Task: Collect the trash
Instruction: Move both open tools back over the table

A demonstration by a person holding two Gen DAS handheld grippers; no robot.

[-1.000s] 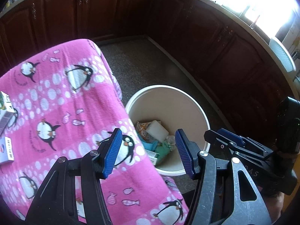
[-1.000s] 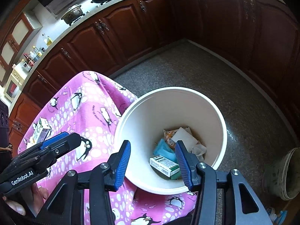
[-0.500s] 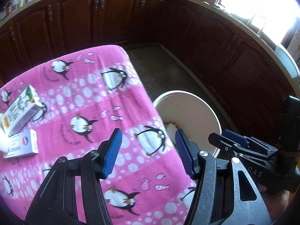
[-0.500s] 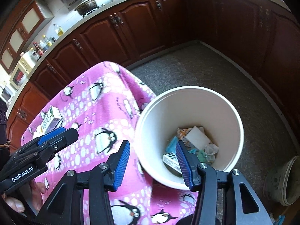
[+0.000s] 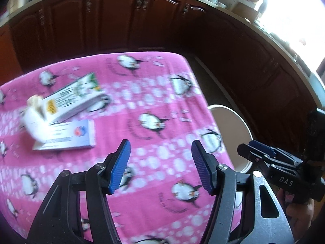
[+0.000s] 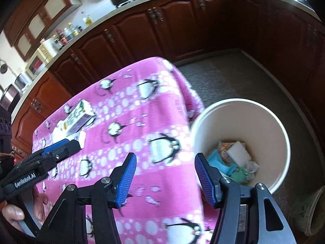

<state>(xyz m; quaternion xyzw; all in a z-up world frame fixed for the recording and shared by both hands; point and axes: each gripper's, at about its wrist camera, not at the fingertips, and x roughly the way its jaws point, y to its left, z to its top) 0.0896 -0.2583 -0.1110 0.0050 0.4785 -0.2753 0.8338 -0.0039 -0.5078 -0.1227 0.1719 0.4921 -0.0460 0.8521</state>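
A table under a pink penguin cloth [image 5: 154, 105] carries a green-and-white carton [image 5: 73, 99], a flat white box with a red-blue logo [image 5: 67, 136] and a crumpled white wad [image 5: 33, 122], all at the far left. My left gripper [image 5: 160, 166] is open and empty above the cloth, to the right of them. My right gripper [image 6: 164, 180] is open and empty over the cloth's right edge. A cream bin [image 6: 268, 122] stands on the floor to the right, holding several discarded packets and wrappers [image 6: 235, 160]. The carton [image 6: 78, 120] also shows in the right wrist view.
Dark wooden kitchen cabinets [image 6: 162, 32] run around the room behind the table. Speckled floor [image 6: 233, 75] lies between table and cabinets. The bin's rim [image 5: 229, 113] shows past the table's right edge. A grey-green pot [image 6: 310, 213] stands on the floor at the far right.
Both grippers have swung left, away from the bin and over the table. The carton, flat box and white wad have come further into the left wrist view. Both stayed open and empty.
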